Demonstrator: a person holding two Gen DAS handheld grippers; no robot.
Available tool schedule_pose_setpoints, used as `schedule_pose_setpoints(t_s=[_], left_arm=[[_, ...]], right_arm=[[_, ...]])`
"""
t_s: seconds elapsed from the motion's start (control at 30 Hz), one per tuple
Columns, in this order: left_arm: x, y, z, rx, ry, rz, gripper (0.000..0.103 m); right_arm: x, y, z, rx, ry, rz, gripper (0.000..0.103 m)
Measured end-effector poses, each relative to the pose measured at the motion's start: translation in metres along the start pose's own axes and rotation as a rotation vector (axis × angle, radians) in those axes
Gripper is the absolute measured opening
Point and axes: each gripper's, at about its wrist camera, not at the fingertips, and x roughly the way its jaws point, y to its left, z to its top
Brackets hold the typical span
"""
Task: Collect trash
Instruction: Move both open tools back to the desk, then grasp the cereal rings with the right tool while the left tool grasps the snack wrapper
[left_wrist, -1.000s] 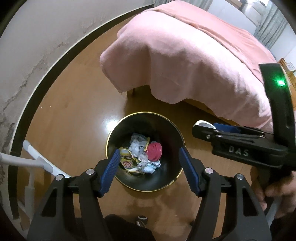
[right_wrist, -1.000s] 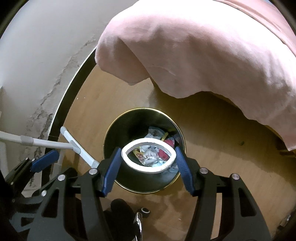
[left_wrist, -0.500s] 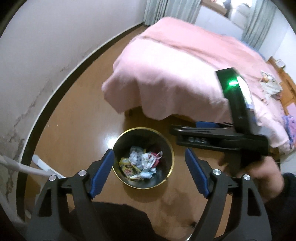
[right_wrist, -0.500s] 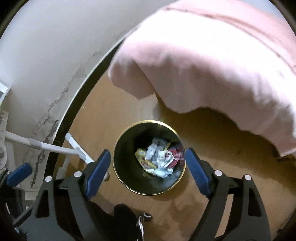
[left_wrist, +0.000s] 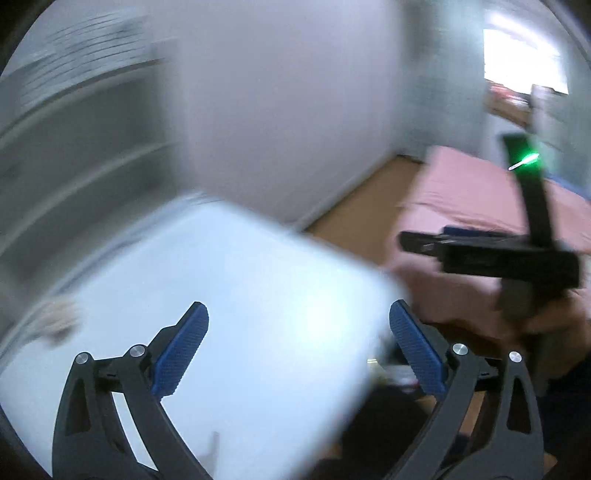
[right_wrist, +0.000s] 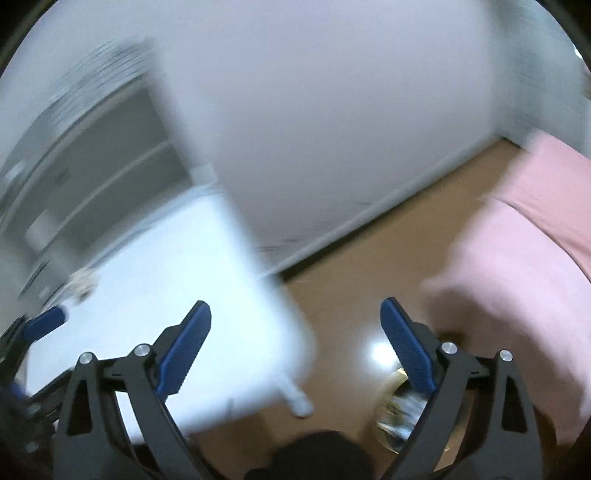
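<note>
1. While both views are heavily motion-blurred, the left gripper (left_wrist: 299, 345) shows its blue-padded fingers (left_wrist: 181, 349) far apart and opening, with nothing between them.
2. Right gripper (right_wrist: 295, 341): blue-padded fingers (right_wrist: 406, 350) also wide apart and opening, nothing between them.
3. White flat-topped counter (left_wrist: 240, 295) fills the lower left of the left wrist view, below the left gripper; the same white top sits at left in the right wrist view.
4. Small pale crumpled scrap (left_wrist: 55, 323) lies on the counter near its far left edge; too blurred to identify. It shows in the right wrist view too, just beyond the tip of the left gripper.
5. Round black trash bin with gold rim (right_wrist: 397, 406) stands on the brown wooden floor (right_wrist: 351, 277), low in the right wrist view, partly behind the right finger; light-coloured trash is inside.
6. Pink-covered bed (right_wrist: 517, 258) sits at right, near the bin.
7. In the left wrist view, the right gripper appears at right with a green light lit, held by a hand (left_wrist: 554, 325), in front of the bed.
8. Grey shelving unit (right_wrist: 92, 166) stands behind the counter against the white wall (right_wrist: 332, 110).
</note>
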Motion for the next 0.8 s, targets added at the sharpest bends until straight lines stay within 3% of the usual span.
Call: schedule_pose_setpoints(t_s=[0.1, 0.23, 0.3, 0.47, 0.6, 0.7, 0.73, 0.77, 0.8], left_arm=[[-0.016, 0.094, -0.023, -0.129, 0.021, 0.180, 0.096], [-0.036, 0.186, -0.056, -0.276, 0.069, 0.380, 0.096], [-0.048, 0.222, -0.073, -0.350, 0.087, 0.444, 0.096], [-0.071, 0.276, -0.099, -0.467, 0.104, 0.512, 0.096], [-0.069, 0.299, -0.106, -0.535, 0.115, 0.519, 0.096], [-0.056, 0.309, -0.103, -0.572, 0.122, 0.508, 0.096], [-0.054, 0.311, -0.108, -0.582, 0.123, 0.505, 0.096], [-0.049, 0.313, -0.107, -0.596, 0.128, 0.500, 0.096], [-0.046, 0.315, -0.107, -0.605, 0.127, 0.491, 0.096]], right_arm=[[0.048, 0.094, 0.017, -0.115, 0.056, 0.133, 0.090], [0.105, 0.214, 0.023, -0.260, 0.135, 0.272, 0.090], [0.127, 0.259, 0.022, -0.308, 0.170, 0.317, 0.090], [0.181, 0.343, 0.015, -0.412, 0.251, 0.357, 0.090], [0.211, 0.367, 0.014, -0.414, 0.278, 0.335, 0.085], [0.227, 0.373, 0.015, -0.402, 0.301, 0.324, 0.074], [0.229, 0.373, 0.015, -0.402, 0.309, 0.326, 0.060], [0.231, 0.372, 0.014, -0.402, 0.321, 0.329, 0.037], [0.228, 0.368, 0.015, -0.398, 0.318, 0.335, 0.034]])
